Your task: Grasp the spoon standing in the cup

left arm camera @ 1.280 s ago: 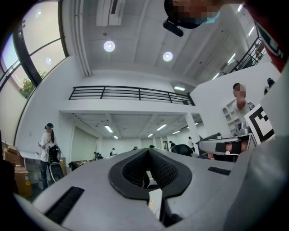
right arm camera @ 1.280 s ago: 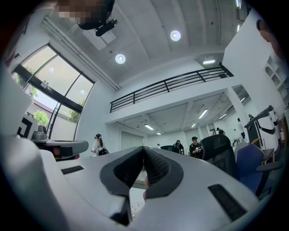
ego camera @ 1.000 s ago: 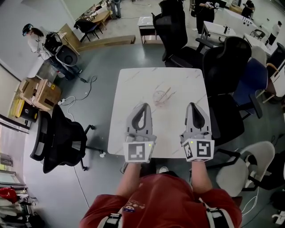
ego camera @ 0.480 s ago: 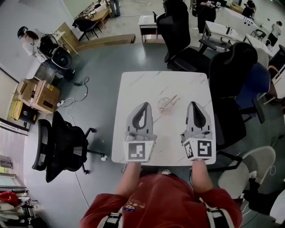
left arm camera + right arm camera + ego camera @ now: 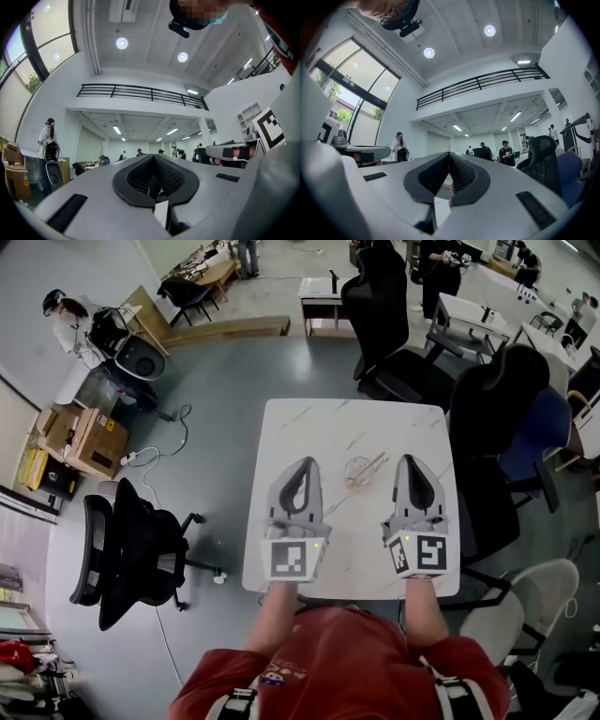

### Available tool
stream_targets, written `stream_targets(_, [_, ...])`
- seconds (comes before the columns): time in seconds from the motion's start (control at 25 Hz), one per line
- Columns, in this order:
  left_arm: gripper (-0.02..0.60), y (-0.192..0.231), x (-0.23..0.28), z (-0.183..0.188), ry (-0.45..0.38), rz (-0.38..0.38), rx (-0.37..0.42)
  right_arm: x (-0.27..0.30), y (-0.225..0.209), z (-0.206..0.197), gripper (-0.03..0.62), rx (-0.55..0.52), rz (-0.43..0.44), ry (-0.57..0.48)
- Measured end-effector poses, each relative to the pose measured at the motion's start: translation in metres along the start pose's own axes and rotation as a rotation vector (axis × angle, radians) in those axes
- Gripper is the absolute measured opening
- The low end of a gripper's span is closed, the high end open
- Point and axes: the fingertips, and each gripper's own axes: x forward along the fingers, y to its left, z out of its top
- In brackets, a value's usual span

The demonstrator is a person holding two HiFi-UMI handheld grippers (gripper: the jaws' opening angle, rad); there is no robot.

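In the head view a clear cup (image 5: 357, 469) stands mid-table on the white marble table (image 5: 309, 427). A wooden spoon (image 5: 369, 464) leans out of it toward the right. My left gripper (image 5: 302, 463) is shut and empty just left of the cup. My right gripper (image 5: 412, 461) is shut and empty just right of it. The cup sits between the two tips, touching neither. The left gripper view shows my left gripper (image 5: 153, 158) with its jaws together, pointing slightly upward at the hall. In the right gripper view my right gripper (image 5: 449, 154) does the same. Neither gripper view shows the cup.
Black office chairs stand left of the table (image 5: 131, 540), at its right (image 5: 502, 399) and behind it (image 5: 384, 306). A white chair (image 5: 525, 606) is at the lower right. Cardboard boxes (image 5: 80, 437) and a person (image 5: 66, 320) are far left.
The table and cup have slid down and right in the head view, closer to me. Both grippers now reach over the table with the cup between their tips. Jaws stay shut.
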Motion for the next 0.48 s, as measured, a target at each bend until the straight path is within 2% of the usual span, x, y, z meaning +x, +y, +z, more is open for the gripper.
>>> stream_targets(0.48, [0.009,0.052,0.017,-0.003,-0.018,-0.012,-0.051,0.041,0.034,0.003,0.014,-0.053,-0.011,0.004])
